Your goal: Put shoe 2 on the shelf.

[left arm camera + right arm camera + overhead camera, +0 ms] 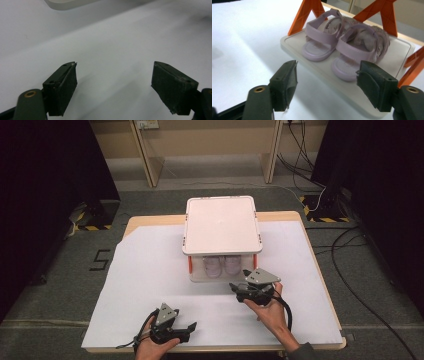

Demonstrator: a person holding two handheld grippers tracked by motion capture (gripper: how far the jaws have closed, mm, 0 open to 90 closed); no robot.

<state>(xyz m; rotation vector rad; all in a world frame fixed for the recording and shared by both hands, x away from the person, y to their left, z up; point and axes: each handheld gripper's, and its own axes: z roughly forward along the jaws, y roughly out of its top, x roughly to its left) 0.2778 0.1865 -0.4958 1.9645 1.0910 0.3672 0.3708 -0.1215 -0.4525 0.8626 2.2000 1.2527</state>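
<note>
Where orange posts rise, sandals sit on the shelf.

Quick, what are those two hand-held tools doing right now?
Left tool: open, holding nothing.
Right tool: open, empty, facing the pair of lilac sandals.

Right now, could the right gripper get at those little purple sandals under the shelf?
Probably yes. The right gripper faces the sandals with its fingers apart and nothing between; the orange supports stand off to the sides, though the white top hangs low overhead.
</note>
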